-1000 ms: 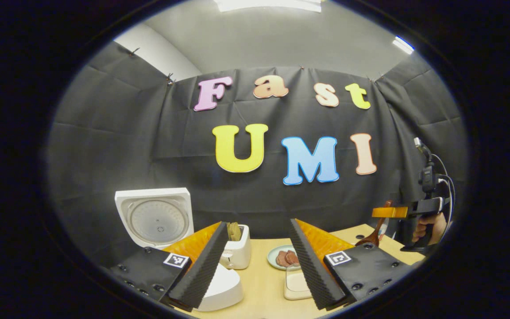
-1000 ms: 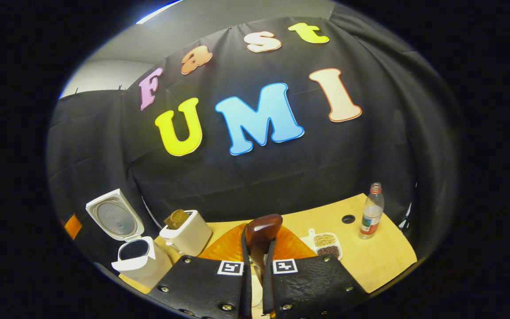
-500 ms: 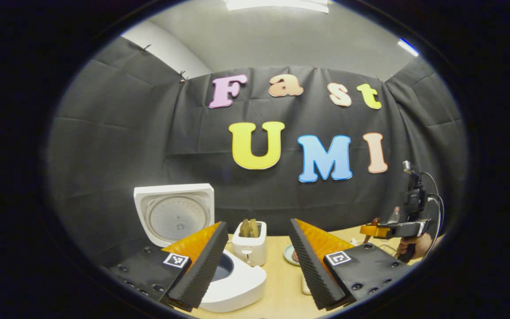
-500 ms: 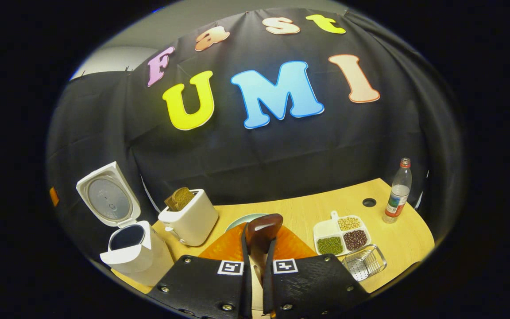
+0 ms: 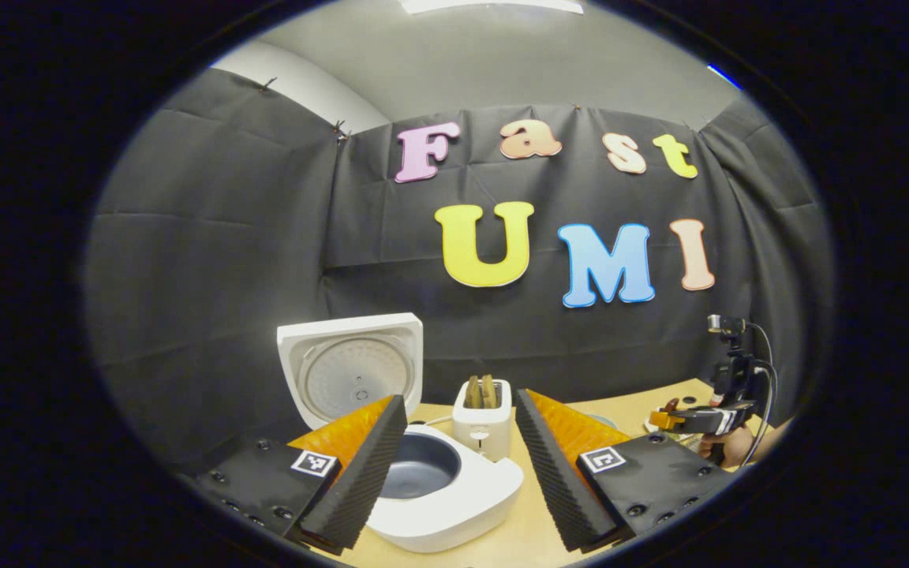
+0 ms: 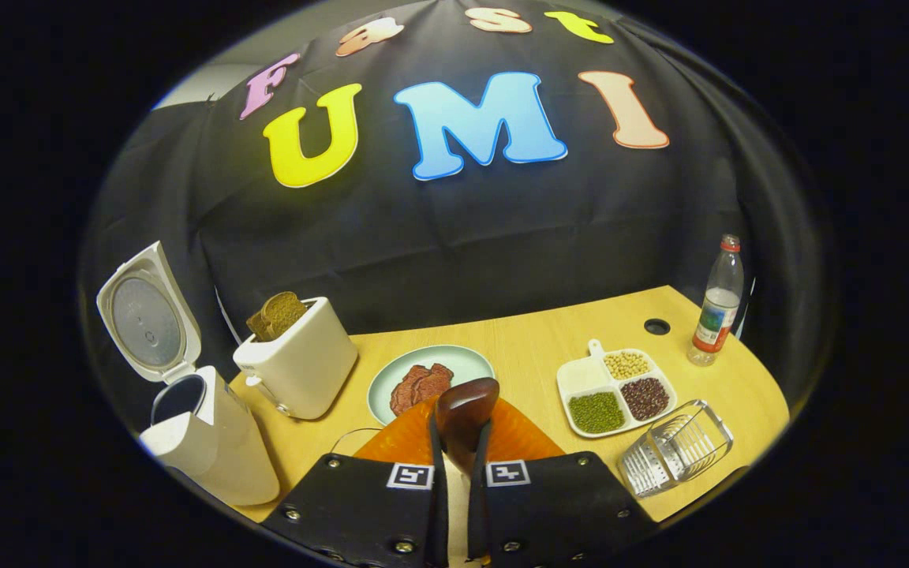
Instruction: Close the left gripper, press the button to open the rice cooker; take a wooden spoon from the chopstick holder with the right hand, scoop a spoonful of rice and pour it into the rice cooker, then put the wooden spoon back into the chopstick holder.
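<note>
Since we work across from left to right, the notes run in that order.

Rice cooker [image 6: 202, 442]: far left of the right gripper view, lid up and tilted back, pot open. We judge the button step done.

Left gripper [image 5: 461, 465]: fingers spread wide, nothing between them. In its own view it hangs just in front of the open pot [image 5: 421, 476].

Toaster [image 6: 297, 367]: just right of the rice cooker, bread sticking out the top. It crowds the path into the pot from the right.

Plate [image 6: 462, 361]: mid-table, brown slices on it, directly ahead of our held spoon.

Right gripper [image 6: 454, 473]: fingers pressed onto the handle of the wooden spoon [image 6: 464, 406], bowl end pointing forward. Spoon is out of the holder, so we count that step done too. We cannot tell from here whether the bowl carries anything.

Divided dish [image 6: 616, 390]: right of the plate, green, pale and dark grains in three sections, one section bare.

Wire holder [image 6: 675, 448]: near the table's front right edge, lying tipped.

Bottle [image 6: 716, 304]: far right corner, well clear.

Left to do, we judge: scoop, pour, return the spoon.

Room: open tabletop between plate and dish.
</note>
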